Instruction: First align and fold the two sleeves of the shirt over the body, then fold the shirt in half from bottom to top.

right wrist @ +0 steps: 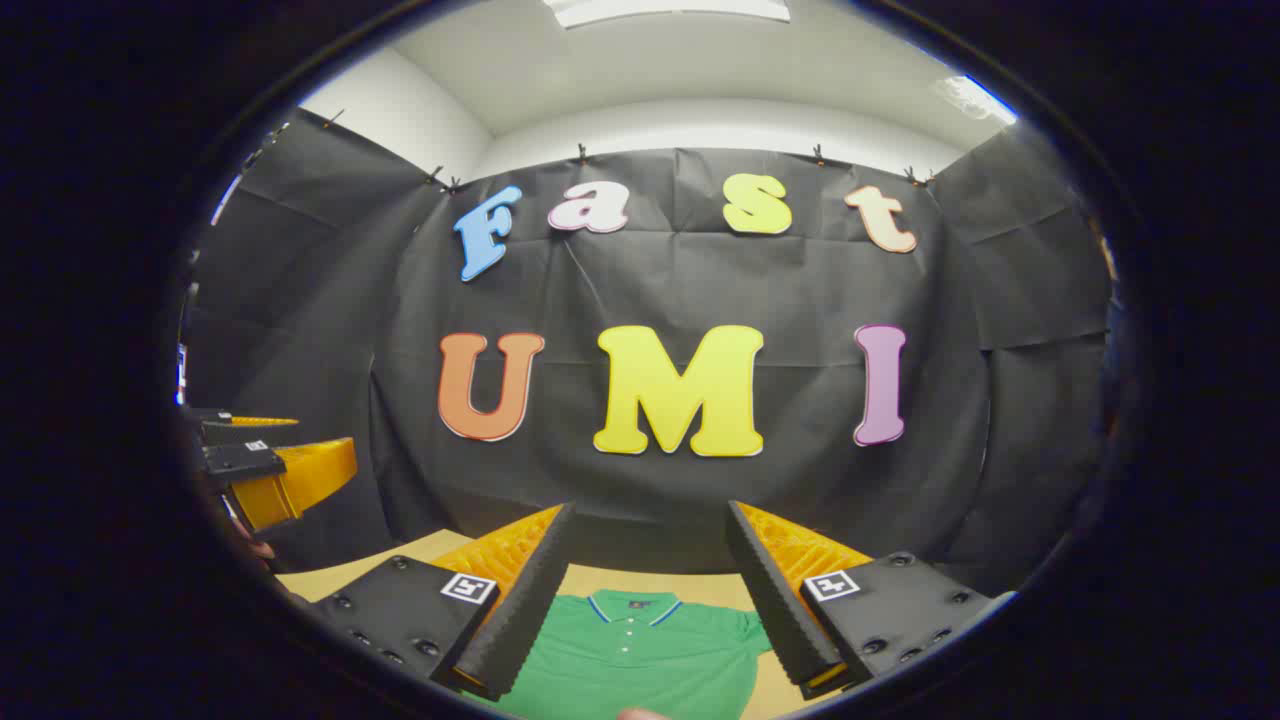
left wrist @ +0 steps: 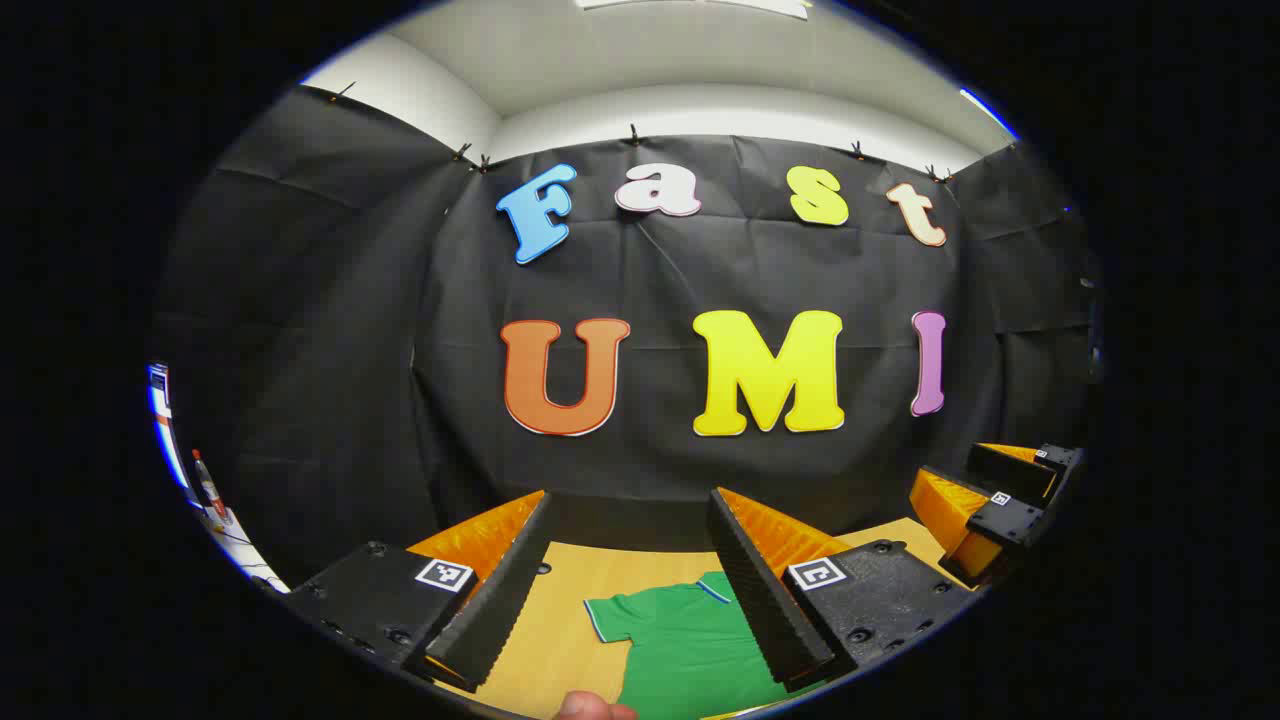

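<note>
A green shirt (right wrist: 640, 665) lies flat on the wooden table (left wrist: 560, 610), collar toward the far wall, buttoned placket facing up. The collar and sleeve hems carry a thin blue-and-white trim.

Left gripper view: the left gripper (left wrist: 630, 590) hangs above the near part of the table, fingers spread wide and released, gripping nothing. Between them lies the shirt's left short sleeve (left wrist: 615, 615), spread out to the side and not yet folded; the body of the shirt runs under the right-hand finger (left wrist: 765, 590). A fingertip (left wrist: 590, 708) of the person shows at the near edge. At the far right the right gripper (left wrist: 1000, 500) is held above the table, apart from the shirt.

Right gripper view: the right gripper (right wrist: 650, 590) is likewise held above the table with its fingers parted and nothing between them. The shirt's collar (right wrist: 632, 605) and shoulders lie in the gap, the right sleeve (right wrist: 750, 630) just beside the right-hand finger, also spread flat. At the left edge the left gripper (right wrist: 270, 465) shows farther off, raised over the table.

Black cloth (right wrist: 700, 500) closes off the booth behind the table.
</note>
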`<state>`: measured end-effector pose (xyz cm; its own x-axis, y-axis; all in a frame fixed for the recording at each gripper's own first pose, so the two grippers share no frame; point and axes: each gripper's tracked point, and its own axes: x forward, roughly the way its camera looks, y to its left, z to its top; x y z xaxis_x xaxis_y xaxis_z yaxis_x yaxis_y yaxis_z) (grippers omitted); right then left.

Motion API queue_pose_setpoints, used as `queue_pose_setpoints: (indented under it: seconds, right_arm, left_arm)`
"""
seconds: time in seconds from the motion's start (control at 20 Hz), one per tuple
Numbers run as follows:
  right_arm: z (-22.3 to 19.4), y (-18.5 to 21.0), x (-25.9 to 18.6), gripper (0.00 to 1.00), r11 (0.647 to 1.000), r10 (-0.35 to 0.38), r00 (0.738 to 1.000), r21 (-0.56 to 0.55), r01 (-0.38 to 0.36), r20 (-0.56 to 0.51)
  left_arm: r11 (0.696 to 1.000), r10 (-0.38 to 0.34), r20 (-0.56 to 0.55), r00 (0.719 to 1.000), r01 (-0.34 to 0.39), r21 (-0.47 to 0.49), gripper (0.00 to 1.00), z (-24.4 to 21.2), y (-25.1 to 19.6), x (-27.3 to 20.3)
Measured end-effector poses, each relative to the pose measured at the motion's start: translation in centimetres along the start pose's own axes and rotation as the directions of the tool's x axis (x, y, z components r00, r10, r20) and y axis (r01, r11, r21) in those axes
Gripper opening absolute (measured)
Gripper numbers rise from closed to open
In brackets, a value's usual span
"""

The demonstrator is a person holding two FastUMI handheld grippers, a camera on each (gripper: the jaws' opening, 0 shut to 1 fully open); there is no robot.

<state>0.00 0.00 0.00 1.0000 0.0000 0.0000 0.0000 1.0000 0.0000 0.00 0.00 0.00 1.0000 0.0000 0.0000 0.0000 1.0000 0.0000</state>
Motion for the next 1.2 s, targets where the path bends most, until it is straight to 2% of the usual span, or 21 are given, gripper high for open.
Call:
queue_pose_setpoints:
  seconds: [0.3,0.35,0.4,0.45,0.5,0.55,0.6,0.75,0.85,0.9,0.95,1.1,1.15,1.2]
  right_arm:
    - [0.0,-3.0,-1.4,0.89,0.997,-0.079,0.997,-0.017,0.079,0.001]
    - [-0.2,-3.4,-1.6,0.95,0.996,-0.087,0.996,-0.023,0.087,-0.006]
    - [-0.3,-3.7,-1.7,0.89,0.996,-0.09,0.996,-0.022,0.09,-0.01]
    - [-0.3,-3.9,-1.9,0.89,0.995,-0.094,0.995,-0.022,0.094,-0.014]
    - [-0.5,-4.2,-2.2,0.95,0.995,-0.097,0.995,-0.022,0.096,-0.019]
    - [-0.6,-4.4,-2.2,0.95,0.995,-0.1,0.995,-0.022,0.099,-0.023]
    - [-0.7,-4.6,-2.2,0.9,0.995,-0.103,0.994,-0.022,0.102,-0.028]
    - [-1.0,-4.8,-2.3,0.95,0.995,-0.097,0.994,-0.018,0.096,-0.041]
    - [-1.0,-4.6,-2.2,0.95,0.996,-0.082,0.996,-0.026,0.081,-0.047]
    - [-1.3,-4.6,-2.1,0.89,0.997,-0.077,0.996,-0.026,0.075,-0.055]
    - [-1.4,-4.6,-2.1,0.95,0.997,-0.073,0.995,-0.026,0.072,-0.063]
    - [-2.2,-4.9,-2.0,0.95,0.997,-0.068,0.993,-0.032,0.065,-0.101]
    - [-2.5,-5.0,-2.0,0.89,0.997,-0.067,0.992,-0.038,0.063,-0.108]
    - [-2.7,-5.4,-1.9,0.95,0.997,-0.073,0.991,-0.042,0.069,-0.112]
  left_arm:
    - [0.998,-0.067,-0.034,0.997,0.066,-0.012,0.98,-1.6,-3.9,0.3]
    - [0.997,-0.077,-0.035,0.996,0.076,-0.013,0.98,-1.6,-4.3,0.4]
    - [0.996,-0.089,-0.035,0.995,0.088,-0.013,0.98,-1.6,-4.8,0.3]
    - [0.995,-0.096,-0.036,0.995,0.096,-0.012,0.98,-1.6,-5.2,0.3]
    - [0.995,-0.102,-0.037,0.994,0.102,-0.011,0.98,-1.6,-5.4,0.3]
    - [0.994,-0.105,-0.039,0.994,0.105,-0.011,0.98,-1.7,-5.4,0.2]
    - [0.994,-0.106,-0.041,0.993,0.106,-0.01,0.98,-1.8,-5.6,0.3]
    - [0.994,-0.108,-0.049,0.993,0.107,-0.013,0.98,-1.9,-5.8,0.3]
    - [0.994,-0.109,-0.05,0.993,0.108,-0.013,0.98,-2.0,-5.8,0.6]
    - [0.994,-0.111,-0.052,0.993,0.11,-0.014,0.98,-2.0,-6.0,0.6]
    - [0.994,-0.113,-0.053,0.992,0.112,-0.014,0.98,-2.0,-6.0,0.6]
    - [0.993,-0.118,-0.061,0.991,0.117,-0.015,0.98,-2.5,-6.4,0.8]
    - [0.993,-0.117,-0.063,0.991,0.116,-0.017,0.98,-2.9,-6.5,0.8]
    - [0.993,-0.118,-0.072,0.99,0.116,-0.021,0.98,-3.3,-6.7,0.9]
